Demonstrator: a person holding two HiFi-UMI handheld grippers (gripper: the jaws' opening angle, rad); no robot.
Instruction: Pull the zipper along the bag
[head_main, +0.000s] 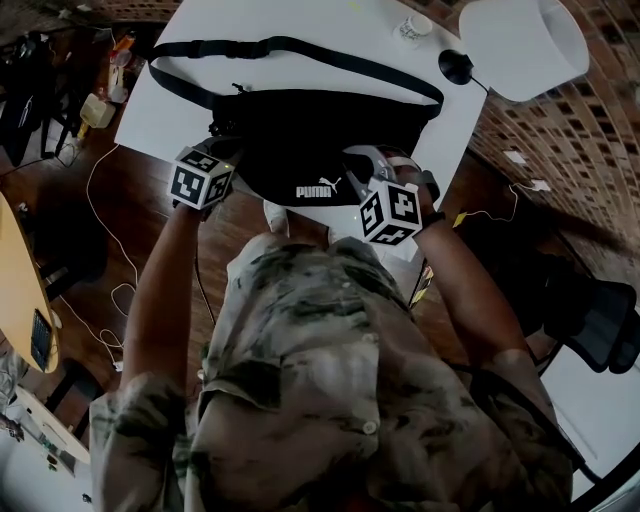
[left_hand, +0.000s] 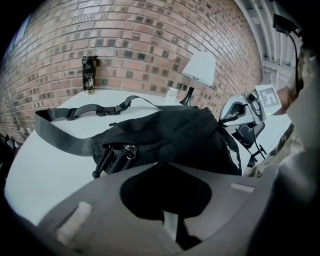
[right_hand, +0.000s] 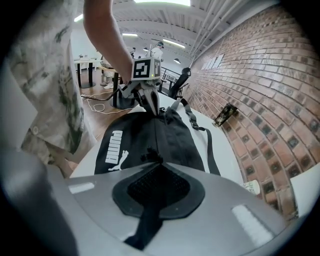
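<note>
On white table (head_main: 180, 112), left gripper (head_main: 222, 140) and right gripper (head_main: 368, 165) touch black bag (head_main: 300, 140) (strap (head_main: 300, 47) outstretched).

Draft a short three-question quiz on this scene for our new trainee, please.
1. True or false: the black bag lies on the floor.
2. What stands against the brick wall in the left gripper view? A) a dark tumbler B) a kettle C) a book
3. Fill in: the fingers of the left gripper and the right gripper are both shut on the ___.
Key: 1 false, it lies on the white table; 2 A; 3 bag.
</note>
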